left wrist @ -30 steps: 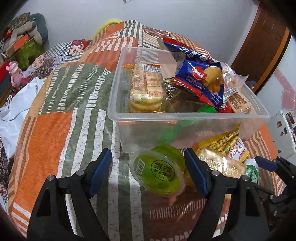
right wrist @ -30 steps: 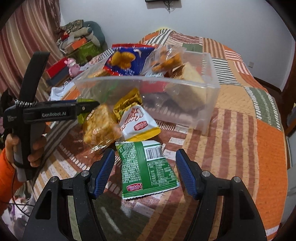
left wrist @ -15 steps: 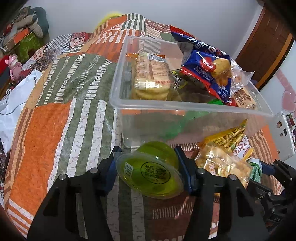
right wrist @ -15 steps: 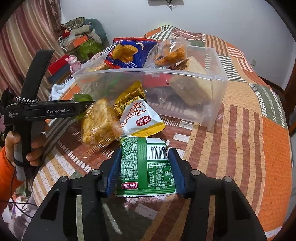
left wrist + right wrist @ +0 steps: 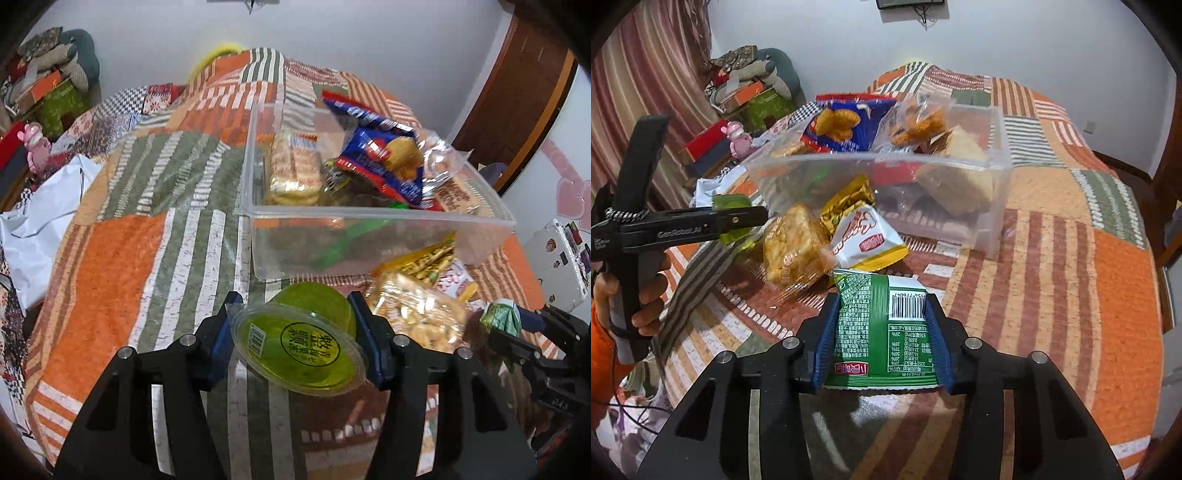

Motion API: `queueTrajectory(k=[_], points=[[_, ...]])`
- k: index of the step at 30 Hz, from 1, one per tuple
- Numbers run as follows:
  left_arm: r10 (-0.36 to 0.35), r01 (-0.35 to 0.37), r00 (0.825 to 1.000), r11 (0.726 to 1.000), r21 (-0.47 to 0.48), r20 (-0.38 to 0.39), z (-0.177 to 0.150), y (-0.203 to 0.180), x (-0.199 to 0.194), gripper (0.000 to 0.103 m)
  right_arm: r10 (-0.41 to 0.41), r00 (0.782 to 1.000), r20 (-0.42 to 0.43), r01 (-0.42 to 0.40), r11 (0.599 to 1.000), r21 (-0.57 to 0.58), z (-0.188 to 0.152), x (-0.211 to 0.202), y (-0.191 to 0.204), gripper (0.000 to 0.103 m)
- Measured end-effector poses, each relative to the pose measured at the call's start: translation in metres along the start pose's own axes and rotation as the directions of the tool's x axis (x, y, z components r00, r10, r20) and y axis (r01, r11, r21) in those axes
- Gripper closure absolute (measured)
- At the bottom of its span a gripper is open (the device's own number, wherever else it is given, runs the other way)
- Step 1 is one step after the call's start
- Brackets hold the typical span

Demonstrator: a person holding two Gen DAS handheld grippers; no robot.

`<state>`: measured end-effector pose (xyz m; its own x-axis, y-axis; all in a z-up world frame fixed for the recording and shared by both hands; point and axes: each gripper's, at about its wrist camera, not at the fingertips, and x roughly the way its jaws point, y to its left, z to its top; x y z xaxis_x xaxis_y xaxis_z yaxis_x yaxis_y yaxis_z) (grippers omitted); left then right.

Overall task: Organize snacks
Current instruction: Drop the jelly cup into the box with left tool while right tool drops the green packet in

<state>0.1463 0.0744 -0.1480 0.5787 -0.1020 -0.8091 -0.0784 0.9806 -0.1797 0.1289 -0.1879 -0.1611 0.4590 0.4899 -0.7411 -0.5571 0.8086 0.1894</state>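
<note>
Bed: patchwork quilt [image 5: 1052, 236] in orange, green and striped blocks carries everything.
Bin: clear plastic bin [image 5: 369, 218] sits at the middle of the quilt, far from both cameras, part filled.
Bin contents: blue chip bag [image 5: 384, 155] stands at the right in the left wrist view, a clear pack of biscuits [image 5: 293, 173] to its left; a pale cake block [image 5: 960, 177] leans on the right wall in the right wrist view.
Left gripper [image 5: 291, 321]: clenched on the jelly cup [image 5: 303, 347], a blue pad on each side of the green tub, its printed lid tilted toward the camera, just near of the bin's front wall.
Right gripper [image 5: 882, 332]: clenched on the green packet [image 5: 882, 336], pads pressing its two side edges, barcode side up, bottom seam toward the camera.
Loose snacks: clear bag of golden crackers [image 5: 792, 247], white-and-yellow packet [image 5: 868, 240] and yellow stick-snack pack [image 5: 846, 203] lie together on the quilt between the bin and the green packet.
Hand: left hand [image 5: 639, 291] with an orange sleeve wraps the left gripper's handle at the left edge of the right wrist view.
</note>
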Motion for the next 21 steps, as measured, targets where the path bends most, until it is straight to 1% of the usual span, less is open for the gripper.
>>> queueTrajectory(k=[10,16,21], points=[[-0.011,0.009,0.997,1.000,0.028,0.076,0.010,-0.012,-0.037,0.046,-0.034,0.994,0.106,0.035,0.999,-0.013,0.020,-0.026,-0.001,0.062],[-0.019,0.015,0.994,0.999,0.036,0.104,0.023,-0.017,-0.044,0.046,-0.045,0.985,0.168,0.046,0.999,-0.002,0.039,-0.035,-0.005,0.062],[-0.021,0.016,0.992,0.999,0.044,0.124,0.038,-0.023,-0.044,0.046,-0.048,0.980,0.193,0.048,0.999,0.001,0.052,-0.035,-0.006,0.062]])
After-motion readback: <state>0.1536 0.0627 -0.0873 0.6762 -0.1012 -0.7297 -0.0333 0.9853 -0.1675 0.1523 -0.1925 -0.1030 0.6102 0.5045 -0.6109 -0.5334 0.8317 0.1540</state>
